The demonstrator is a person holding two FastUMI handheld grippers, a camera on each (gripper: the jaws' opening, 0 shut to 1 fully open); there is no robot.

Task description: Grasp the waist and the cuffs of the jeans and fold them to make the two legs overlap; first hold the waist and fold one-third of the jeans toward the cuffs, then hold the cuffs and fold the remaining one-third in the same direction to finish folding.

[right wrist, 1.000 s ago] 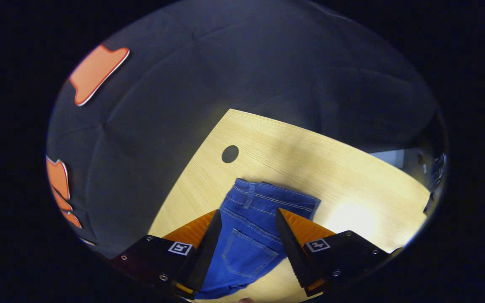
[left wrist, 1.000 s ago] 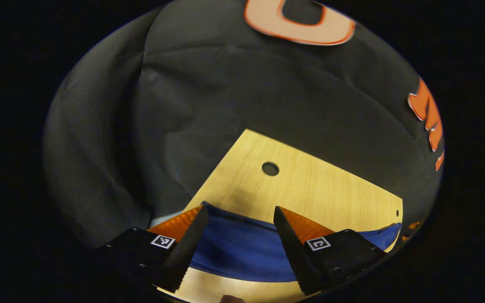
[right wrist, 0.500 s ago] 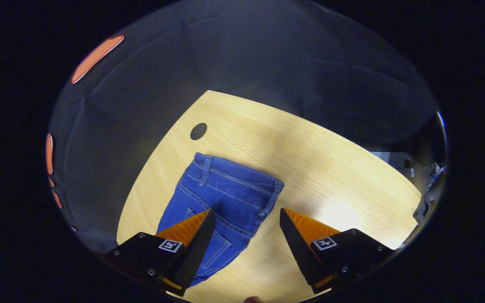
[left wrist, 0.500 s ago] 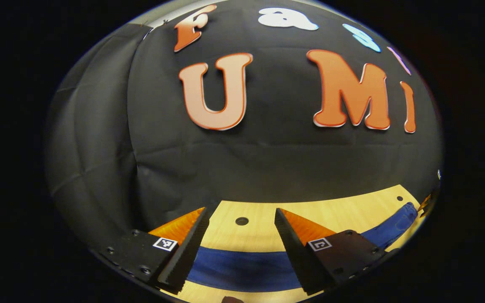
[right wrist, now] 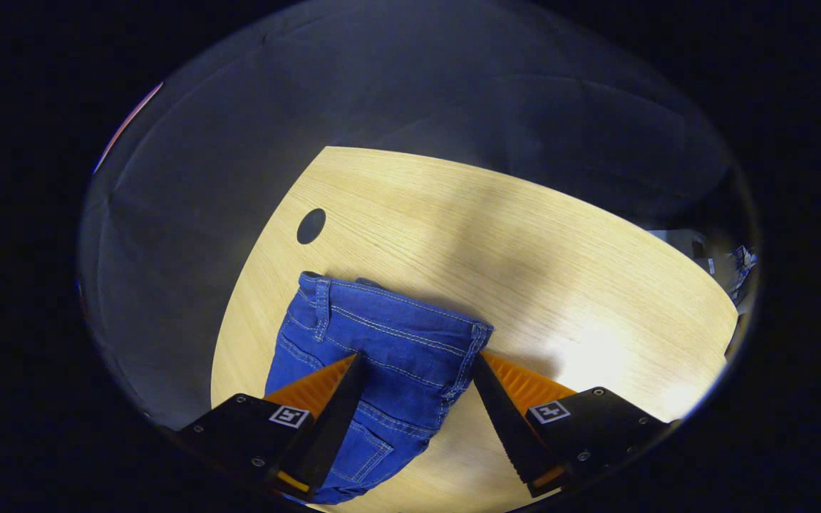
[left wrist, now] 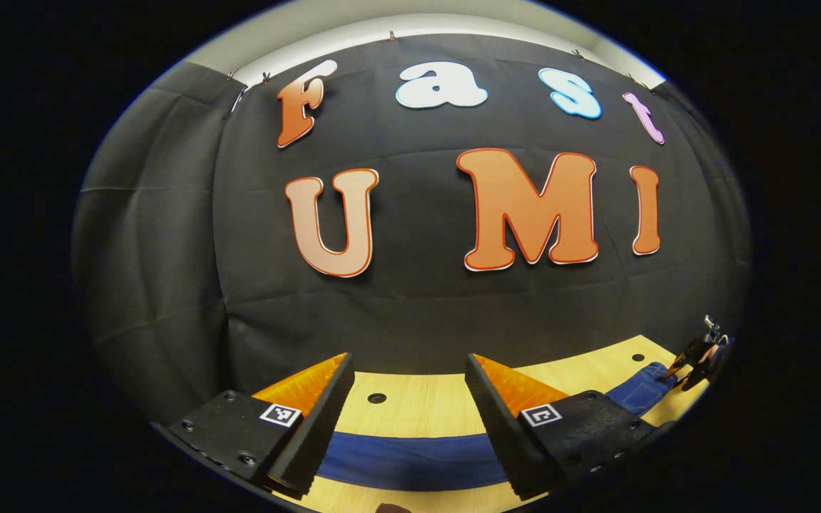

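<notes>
The blue jeans [right wrist: 382,335] lie flat on the wooden table [right wrist: 524,242], waistband towards the far edge, belt loops and a back pocket showing. My right gripper [right wrist: 417,356] hovers open over the waist, one finger over the denim and the other just past the waist's right corner. In the left gripper view the jeans [left wrist: 410,459] run as a blue band across the table below my left gripper [left wrist: 408,358], which is open, holds nothing and points level at the wall. The right gripper [left wrist: 695,353] appears small at the band's far right end.
A round cable hole [right wrist: 311,226] sits in the table just beyond the waistband, near the left edge. Two such holes [left wrist: 376,397] show along the back edge in the left gripper view. The black cloth wall hangs right behind the table. Bare wood lies right of the waist.
The left gripper has tilted up from looking down at the table to facing the wall. The right gripper has shifted so the waist's right corner lies between its fingers. Both stayed open.
</notes>
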